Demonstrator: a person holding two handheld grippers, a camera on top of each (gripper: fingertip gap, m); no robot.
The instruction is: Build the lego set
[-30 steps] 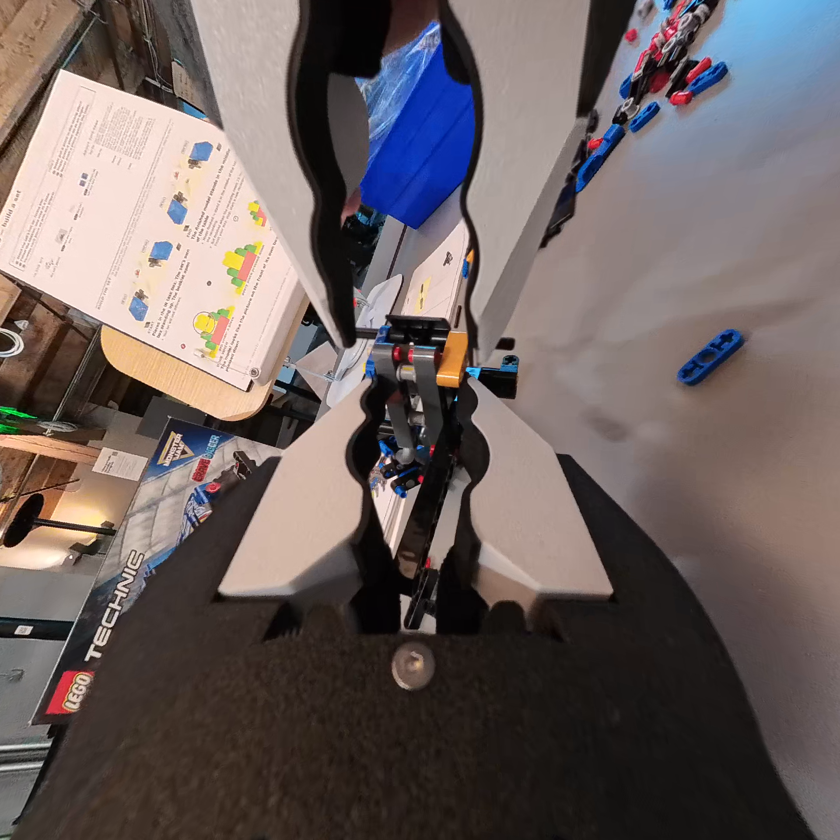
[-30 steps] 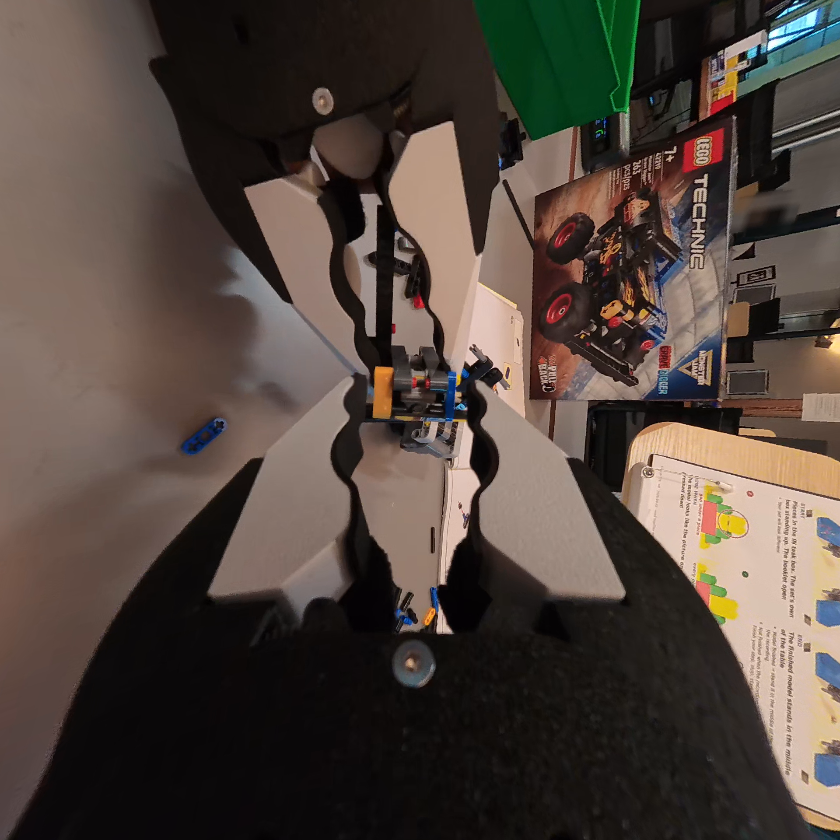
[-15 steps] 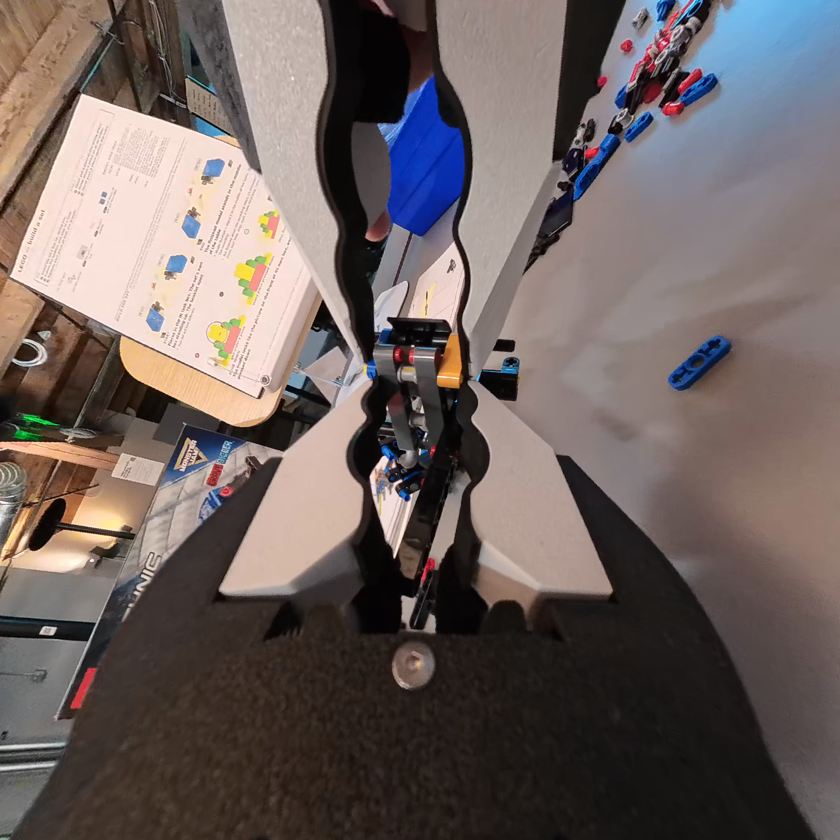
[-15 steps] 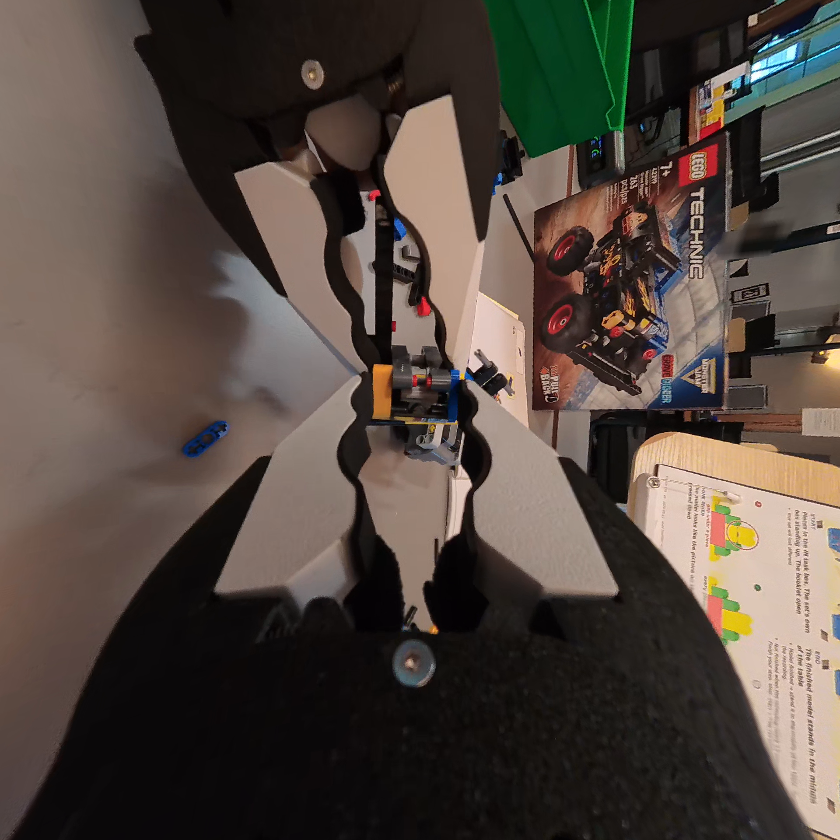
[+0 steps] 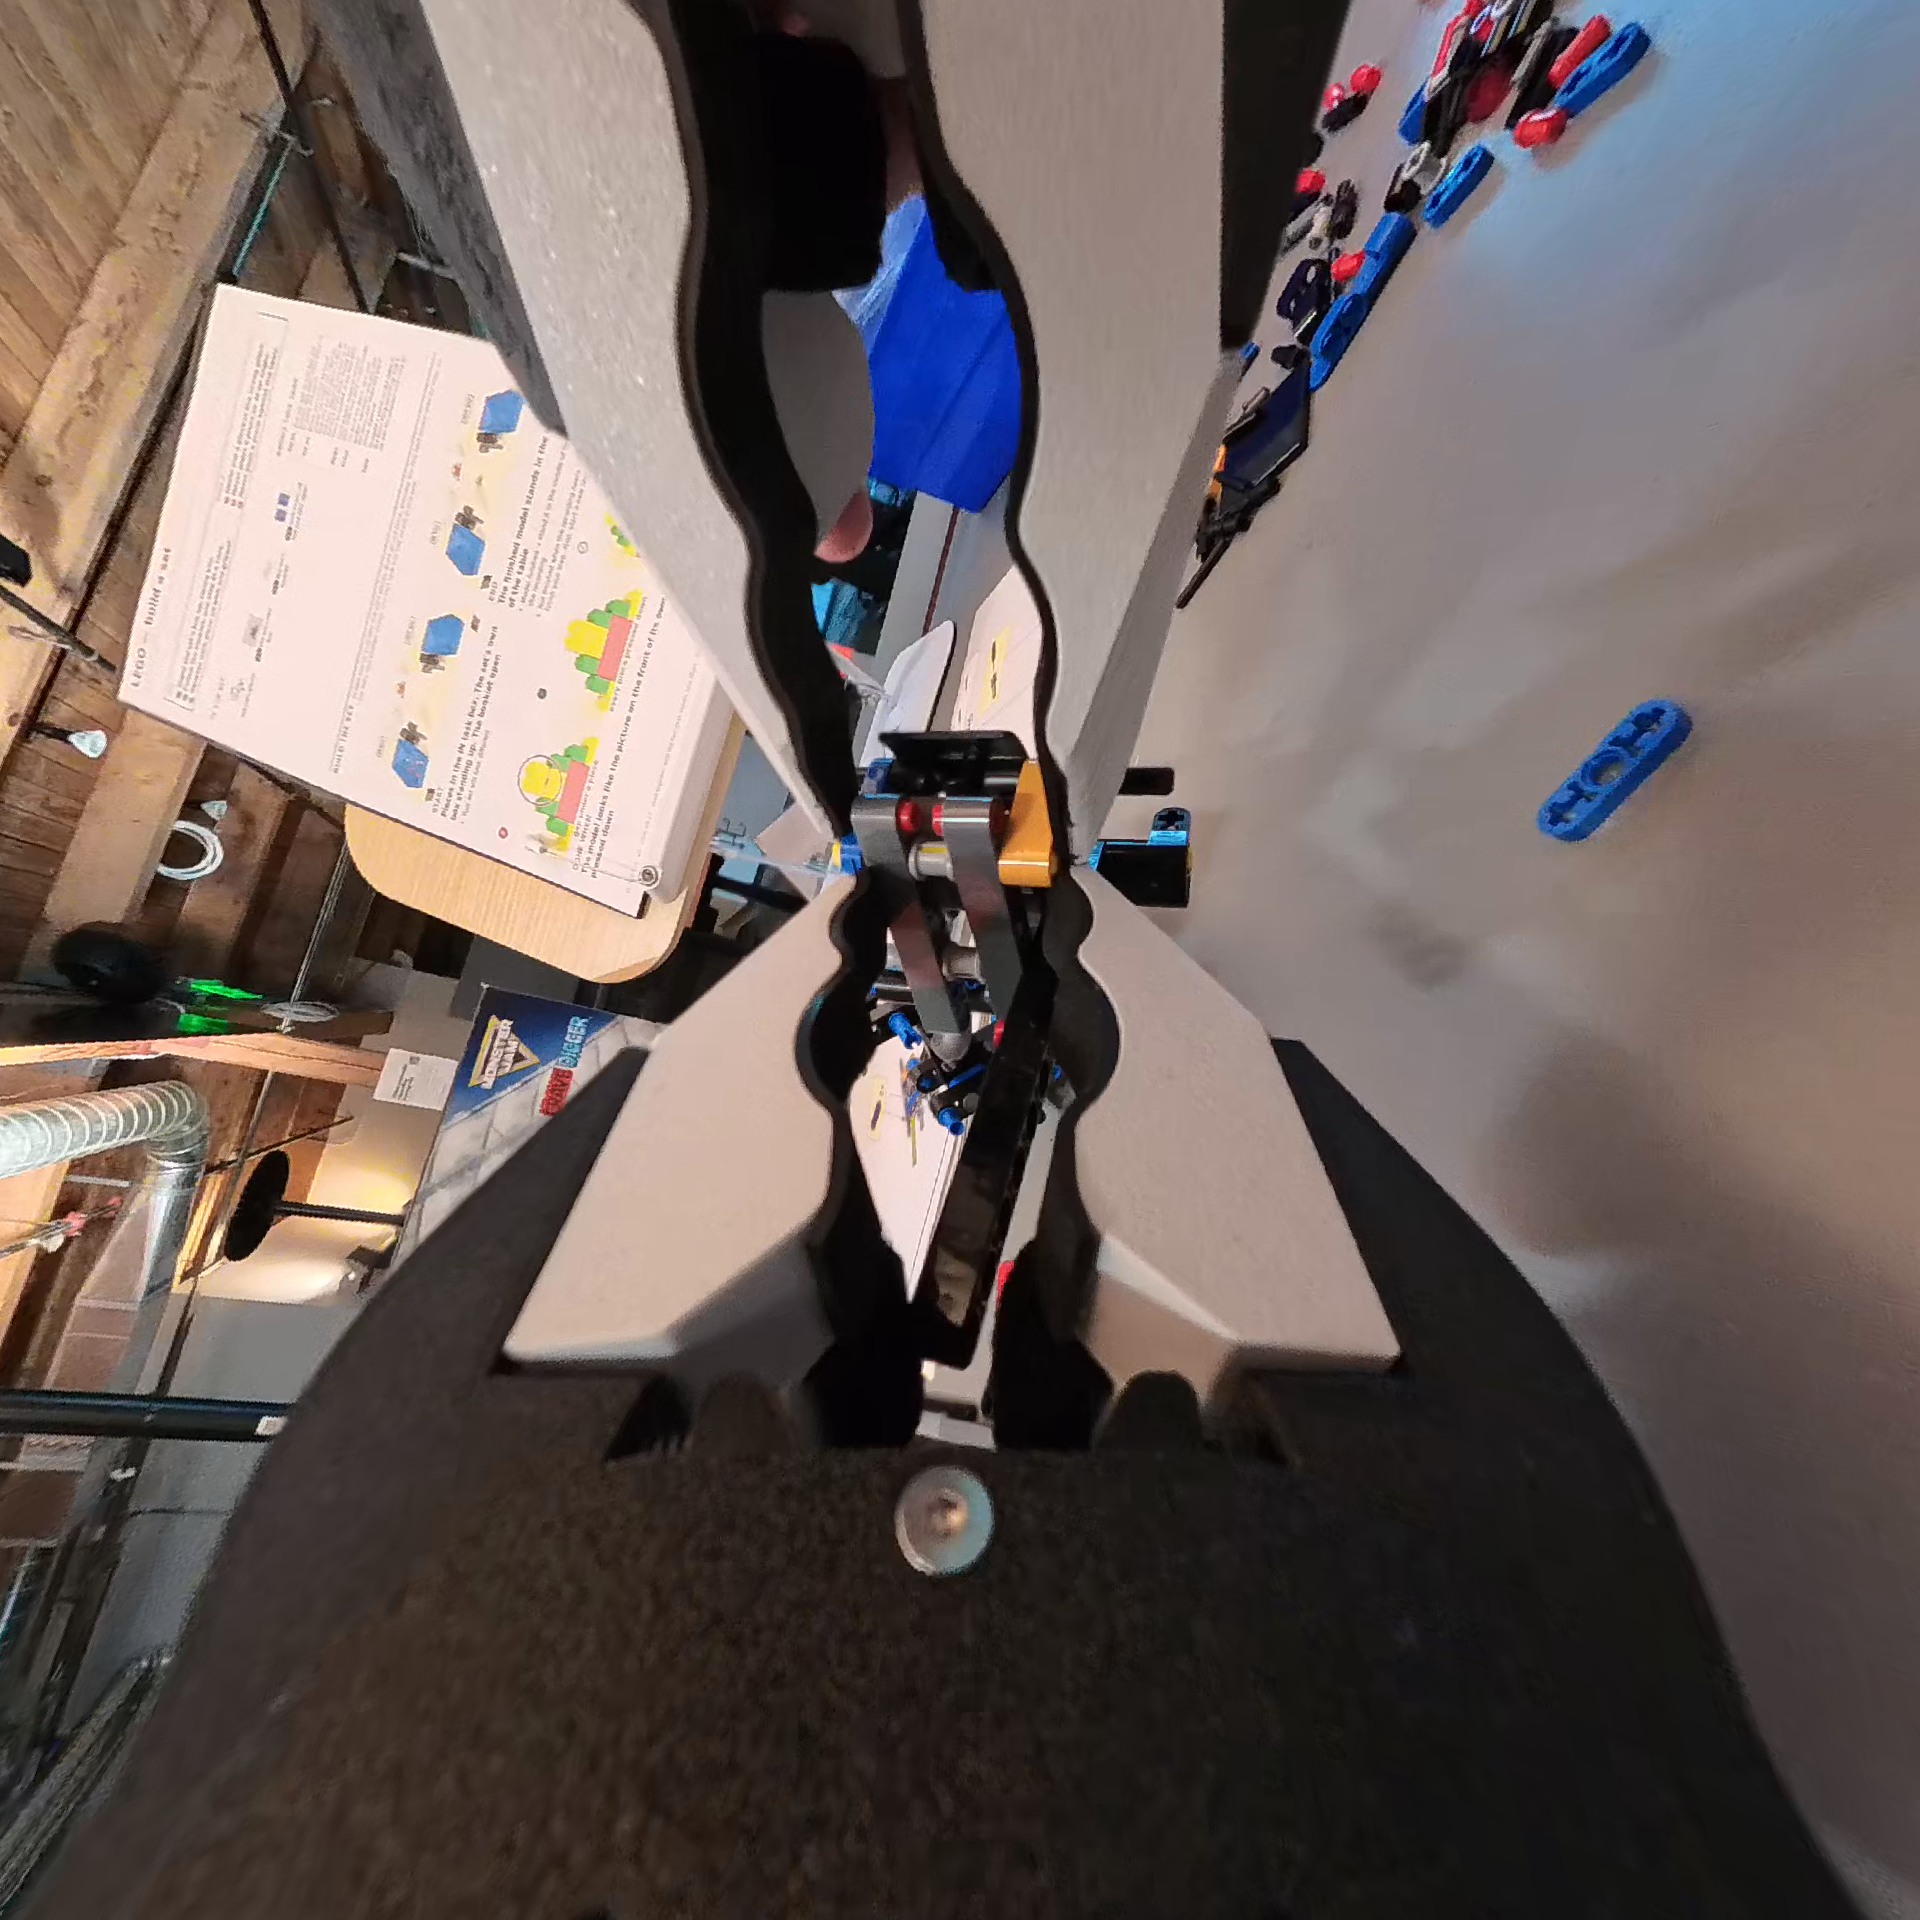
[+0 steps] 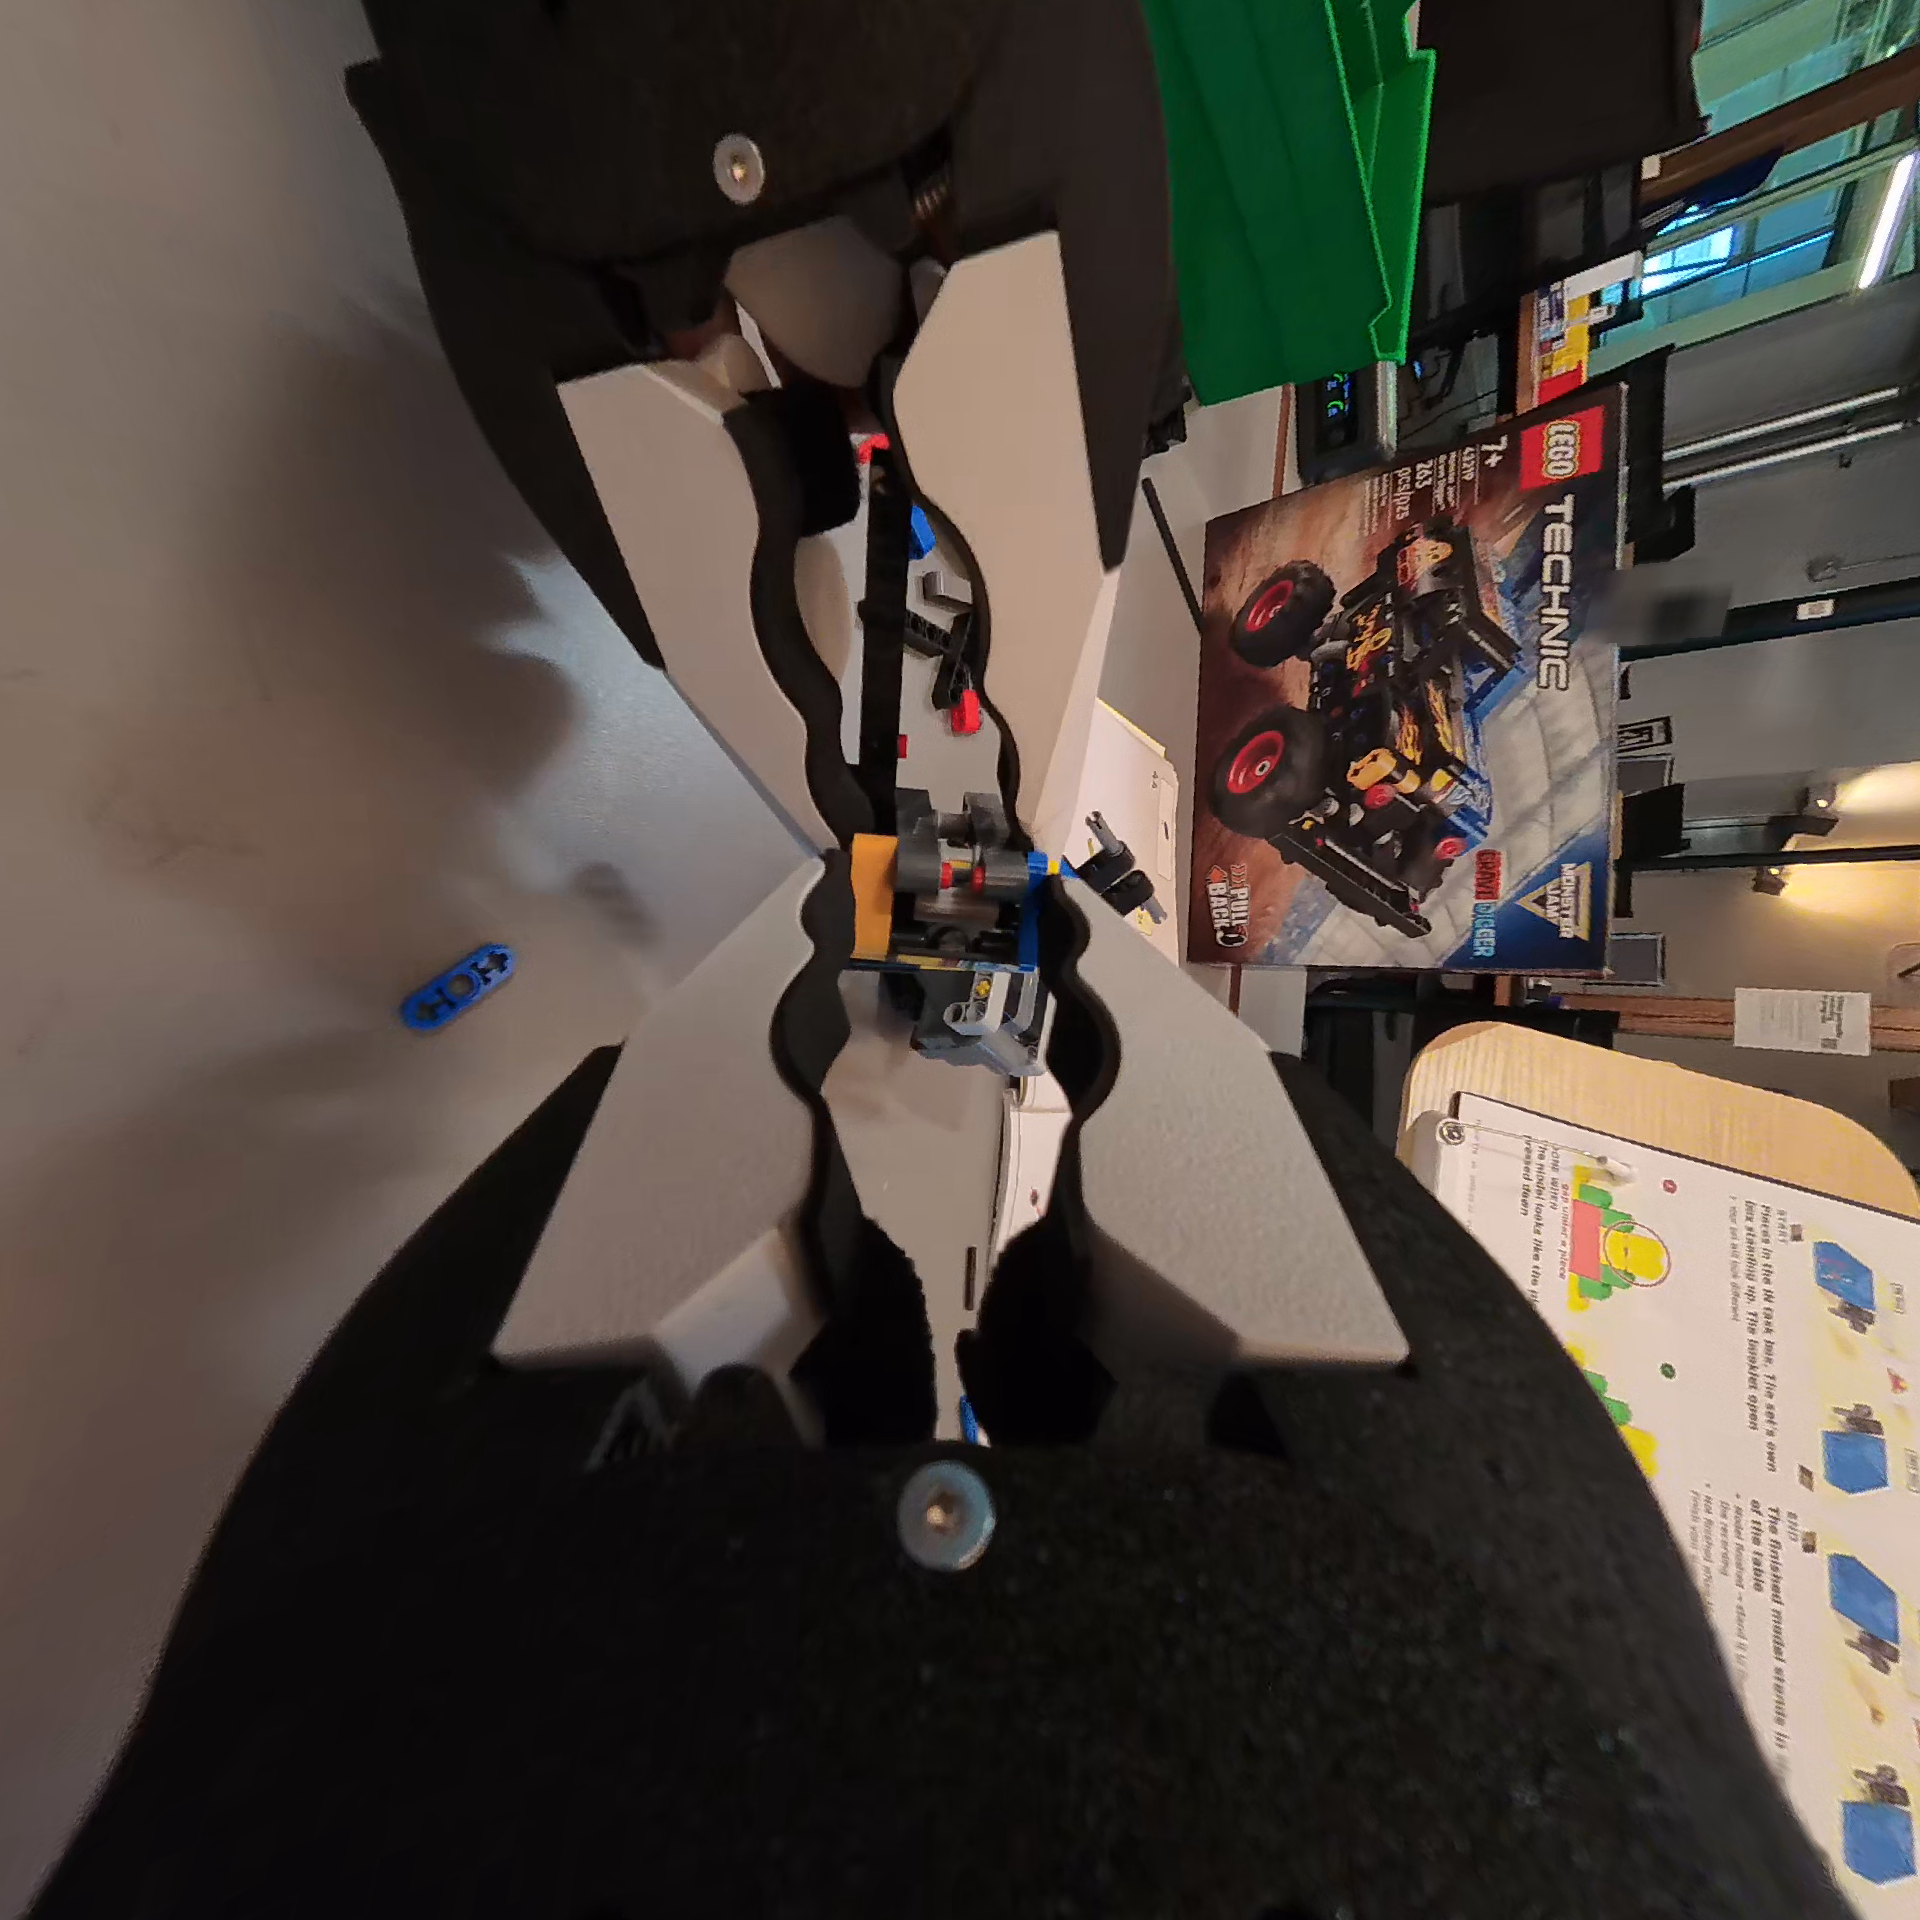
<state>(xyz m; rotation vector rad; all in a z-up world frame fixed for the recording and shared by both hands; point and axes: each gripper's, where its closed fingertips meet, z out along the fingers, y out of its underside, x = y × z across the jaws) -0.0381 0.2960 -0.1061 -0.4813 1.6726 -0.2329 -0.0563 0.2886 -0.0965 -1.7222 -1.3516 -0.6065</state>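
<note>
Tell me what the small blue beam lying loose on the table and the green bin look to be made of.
Blue beam: looks like moulded hard plastic, smooth, even saturated colour, clean-edged holes. Green bin: probably rigid plastic too, uniform bright green with crisp thin edges and a slight sheen; its surface detail is hard to judge.

Each camera sits at the back of its own gripper and looks forward along the two fingers, rolled sideways so the white table (image 5: pixel 1558 1039) stands like a wall. The two views face each other at very close range across the same small lego assembly (image 5: pixel 951 831) (image 6: pixel 940 894). Both also catch the loose blue beam (image 5: pixel 1614 768) (image 6: pixel 457 985) and the instruction sheet (image 5: pixel 416 603) (image 6: pixel 1714 1455).
</note>
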